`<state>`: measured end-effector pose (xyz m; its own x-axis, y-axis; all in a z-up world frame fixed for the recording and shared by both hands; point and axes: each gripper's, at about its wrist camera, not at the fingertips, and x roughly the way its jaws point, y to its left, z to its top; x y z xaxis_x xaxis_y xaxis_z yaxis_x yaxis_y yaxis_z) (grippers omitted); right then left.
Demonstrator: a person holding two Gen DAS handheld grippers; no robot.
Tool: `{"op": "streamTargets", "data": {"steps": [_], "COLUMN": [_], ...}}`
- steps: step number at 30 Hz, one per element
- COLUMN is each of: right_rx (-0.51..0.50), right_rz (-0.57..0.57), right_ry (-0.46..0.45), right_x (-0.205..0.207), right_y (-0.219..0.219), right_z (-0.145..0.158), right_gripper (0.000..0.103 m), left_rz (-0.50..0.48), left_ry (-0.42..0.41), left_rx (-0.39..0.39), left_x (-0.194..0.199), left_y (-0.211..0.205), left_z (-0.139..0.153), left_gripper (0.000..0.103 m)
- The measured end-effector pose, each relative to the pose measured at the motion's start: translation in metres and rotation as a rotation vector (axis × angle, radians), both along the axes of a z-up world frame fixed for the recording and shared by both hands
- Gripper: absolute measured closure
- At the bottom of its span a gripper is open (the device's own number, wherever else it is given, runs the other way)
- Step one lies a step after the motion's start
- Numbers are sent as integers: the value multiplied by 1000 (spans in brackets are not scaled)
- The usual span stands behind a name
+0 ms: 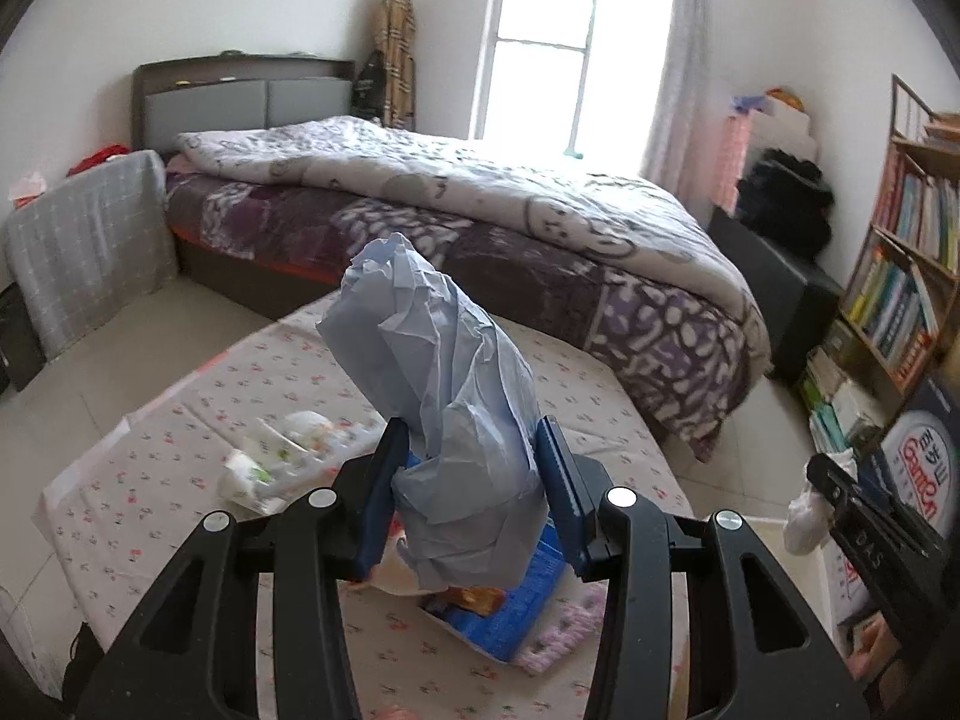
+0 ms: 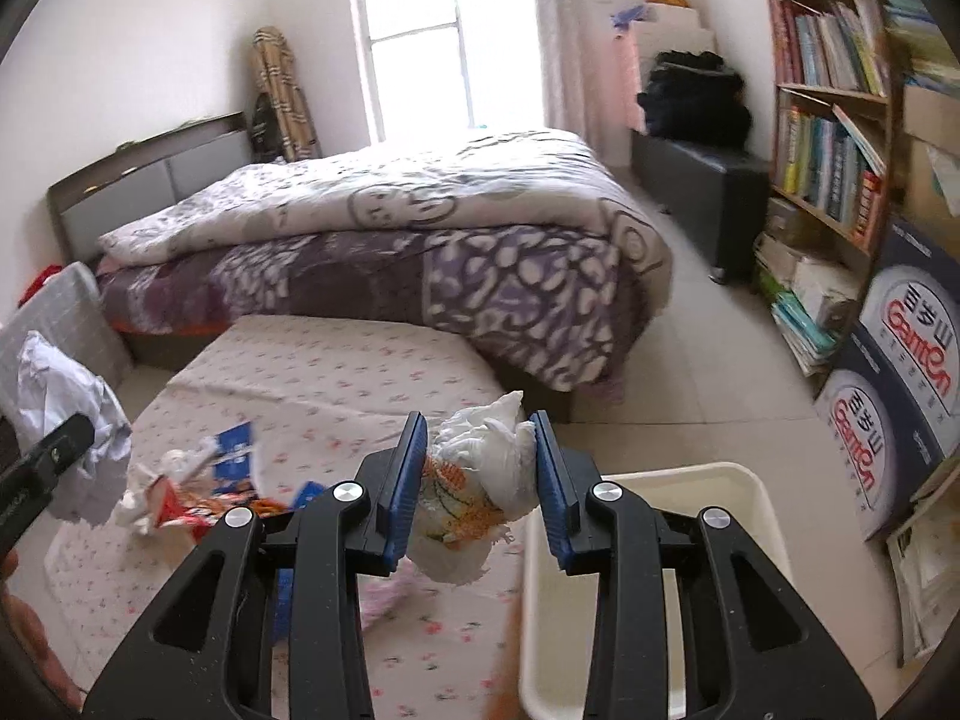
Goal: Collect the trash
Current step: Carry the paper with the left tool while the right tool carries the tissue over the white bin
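Bedroom floor carries a pink floral-print mat (image 1: pixel 180 420) beside a purple-patterned bed (image 1: pixel 480 228). Left gripper (image 1: pixel 474 468) jaws clamp a crumpled pale-blue plastic bag (image 1: pixel 444 396). Right gripper (image 2: pixel 480 468) jaws clamp a crumpled white-and-orange wrapper (image 2: pixel 480 474); cream plastic bin (image 2: pixel 750 498) at its 4 o'clock. Loose wrappers (image 2: pixel 192 486) lie at 9 o'clock.

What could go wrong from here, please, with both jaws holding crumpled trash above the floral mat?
The blue paper wad stands tall above the left gripper, so it could tip out. The white wrapper in the right gripper is not yet over the cream bin and might drop on the mat.
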<state>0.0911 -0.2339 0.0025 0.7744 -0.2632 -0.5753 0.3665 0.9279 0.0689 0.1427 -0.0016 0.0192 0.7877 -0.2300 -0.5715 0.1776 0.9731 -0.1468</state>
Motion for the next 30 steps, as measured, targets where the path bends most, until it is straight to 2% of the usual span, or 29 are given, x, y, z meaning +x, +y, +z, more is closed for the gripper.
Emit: {"op": "streamTargets", "data": {"steps": [14, 23, 26, 30], "right_rx": [113, 231, 255, 302], "right_rz": [-172, -278, -303, -342], "right_ry": [-44, -75, -93, -113], "right_x": [-33, -53, -60, -69], "right_y": [-84, -134, -146, -163], "right_z": [5, 9, 12, 13], "right_gripper": [69, 69, 69, 69], "left_rz": [-197, -350, -394, -458], "left_ry": [58, 163, 224, 286], "left_rx": [3, 17, -7, -45], "left_x": [-27, -50, -54, -55], "left_y": [-102, -181, -207, -234], "left_z": [-18, -44, -55, -64], "left_gripper": [58, 58, 58, 52]}}
